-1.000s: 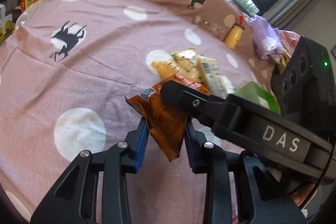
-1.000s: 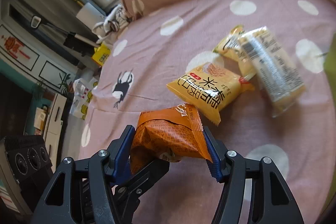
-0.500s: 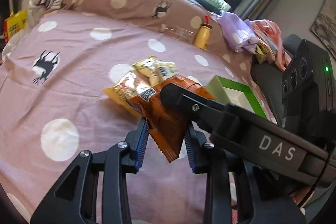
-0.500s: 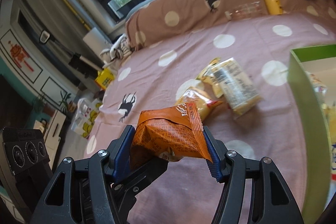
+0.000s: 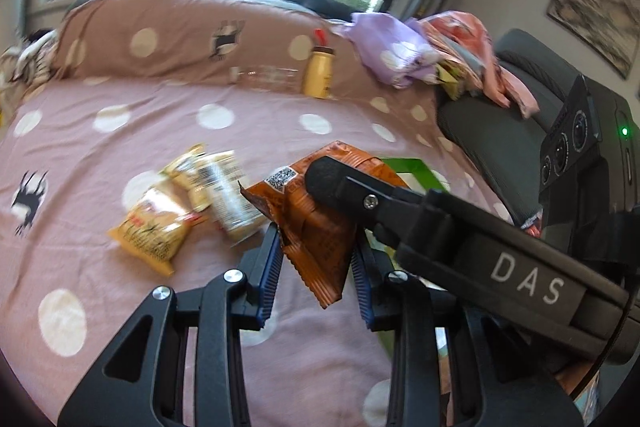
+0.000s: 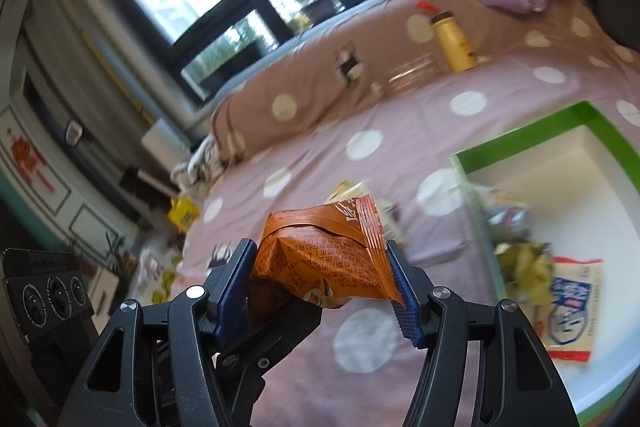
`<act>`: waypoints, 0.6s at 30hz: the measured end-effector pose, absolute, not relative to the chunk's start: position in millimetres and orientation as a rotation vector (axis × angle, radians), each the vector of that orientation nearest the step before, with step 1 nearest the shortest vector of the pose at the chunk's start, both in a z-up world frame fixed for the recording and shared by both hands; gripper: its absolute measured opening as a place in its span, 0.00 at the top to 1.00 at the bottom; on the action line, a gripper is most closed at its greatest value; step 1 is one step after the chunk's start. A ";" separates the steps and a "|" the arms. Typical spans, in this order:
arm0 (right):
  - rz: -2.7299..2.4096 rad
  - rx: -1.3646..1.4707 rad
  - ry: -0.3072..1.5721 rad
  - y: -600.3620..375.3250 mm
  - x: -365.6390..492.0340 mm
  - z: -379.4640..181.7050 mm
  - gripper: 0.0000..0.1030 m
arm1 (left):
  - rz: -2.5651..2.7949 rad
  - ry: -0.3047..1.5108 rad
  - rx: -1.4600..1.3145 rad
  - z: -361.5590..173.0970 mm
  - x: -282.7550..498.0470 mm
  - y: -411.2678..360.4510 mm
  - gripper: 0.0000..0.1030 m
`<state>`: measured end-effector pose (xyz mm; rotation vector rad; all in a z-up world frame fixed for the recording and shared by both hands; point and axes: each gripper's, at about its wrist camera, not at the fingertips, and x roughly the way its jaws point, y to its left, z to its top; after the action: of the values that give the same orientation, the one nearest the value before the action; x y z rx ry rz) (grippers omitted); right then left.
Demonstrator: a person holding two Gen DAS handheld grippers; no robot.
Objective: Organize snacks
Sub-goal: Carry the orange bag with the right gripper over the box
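Orange pack (image 6: 324,259), held above the bed w/ both grippers pinching it, right gripper (image 6: 322,281) across its puffy body, left gripper (image 5: 316,259) on a lower corner; likely light, crinkly, slippery, crushable, so grip seams, near green box (image 6: 520,143).

Both wrist fisheyes sit close behind their fingers, looking obliquely down over the bed. Shared: orange packet (image 5: 316,223) (image 6: 328,259) frame centre, yellow bottle (image 5: 318,75) (image 6: 454,45) near the top.
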<state>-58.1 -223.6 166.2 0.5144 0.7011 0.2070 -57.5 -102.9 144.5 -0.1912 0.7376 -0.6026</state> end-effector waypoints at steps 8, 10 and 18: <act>0.107 0.631 0.633 -282.8 -73.1 165.4 0.37 | -0.726 0.727 -0.087 151.0 -50.1 -159.4 0.70; 0.075 0.656 0.619 -295.8 -76.5 164.3 0.37 | -0.747 0.732 -0.067 149.9 -49.0 -171.6 0.70; -0.031 0.748 0.617 -335.9 -85.7 152.5 0.37 | -0.823 0.775 -0.005 140.2 -46.8 -222.5 0.70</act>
<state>-85.7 -335.9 152.5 0.7484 0.6171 -0.0307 -46.8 -222.5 140.2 -0.0049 0.7747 -0.8225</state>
